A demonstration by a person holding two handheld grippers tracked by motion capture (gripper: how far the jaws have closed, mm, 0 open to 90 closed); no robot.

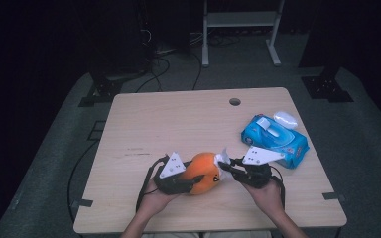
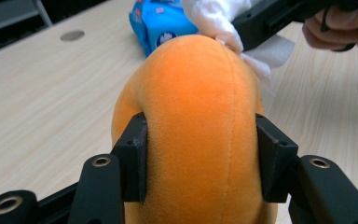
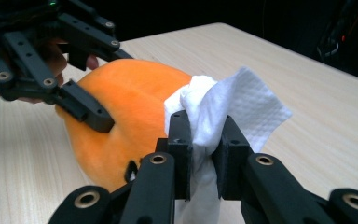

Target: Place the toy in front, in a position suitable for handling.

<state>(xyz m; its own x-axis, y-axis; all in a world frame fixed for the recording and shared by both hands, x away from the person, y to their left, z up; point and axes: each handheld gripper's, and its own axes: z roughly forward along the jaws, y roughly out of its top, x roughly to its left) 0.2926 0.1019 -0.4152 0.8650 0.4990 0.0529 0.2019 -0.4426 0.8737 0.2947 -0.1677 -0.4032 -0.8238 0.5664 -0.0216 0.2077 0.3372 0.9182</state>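
An orange plush toy (image 1: 204, 172) rests on the wooden table (image 1: 178, 119) near its front edge. My left gripper (image 1: 186, 179) is shut on it, its two jaws pressing into the soft sides (image 2: 200, 140). A crumpled white wipe (image 3: 214, 112) is pinched in my right gripper (image 3: 204, 154), which is shut on it. The wipe (image 1: 222, 158) touches the toy's right side (image 3: 130, 107). In the left gripper view the wipe (image 2: 219, 18) lies against the top of the toy.
A blue pack of wet wipes (image 1: 275, 140) with a white lid lies at the right of the table, just behind my right gripper. A round cable hole (image 1: 234, 101) sits near the far edge. Dark stands and cables are on the floor beyond.
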